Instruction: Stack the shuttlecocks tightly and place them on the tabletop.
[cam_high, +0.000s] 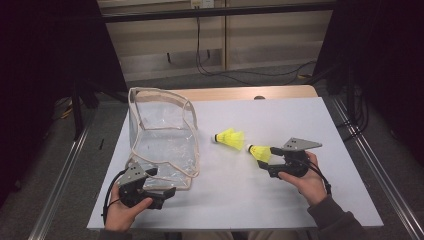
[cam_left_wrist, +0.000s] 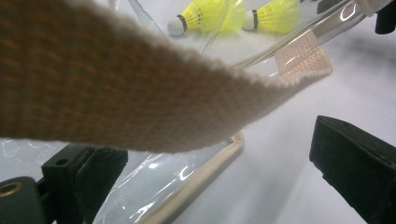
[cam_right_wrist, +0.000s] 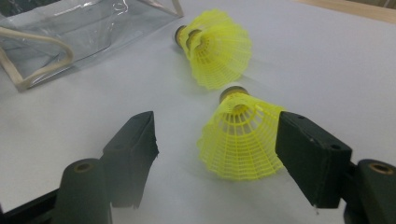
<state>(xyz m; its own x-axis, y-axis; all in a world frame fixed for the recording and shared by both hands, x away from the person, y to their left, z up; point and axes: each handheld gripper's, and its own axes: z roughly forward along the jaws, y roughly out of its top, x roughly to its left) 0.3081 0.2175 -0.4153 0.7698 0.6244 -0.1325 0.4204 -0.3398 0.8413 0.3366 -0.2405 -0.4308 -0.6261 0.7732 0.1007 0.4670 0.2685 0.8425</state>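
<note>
A clear plastic bag (cam_high: 162, 135) with beige trim stands open on the left of the white board (cam_high: 280, 200). My left gripper (cam_high: 162, 184) sits at the bag's near corner. In the left gripper view its jaws stand wide apart around the bag's trimmed edge (cam_left_wrist: 201, 177), without pressing on it. A beige strap (cam_left_wrist: 116, 84) hangs close before that camera. Two yellow shuttlecocks lie right of the bag. One shuttlecock (cam_high: 230, 137) lies free. The nearer shuttlecock (cam_right_wrist: 240, 144) lies between the open jaws of my right gripper (cam_right_wrist: 217, 128), its skirt against the right jaw and apart from the left.
The board rests on a wooden table whose back edge (cam_high: 240, 93) shows beyond it. Metal rails (cam_high: 370, 165) run along both sides. Cables lie on the floor behind. Bare board stretches in front of and behind the shuttlecocks.
</note>
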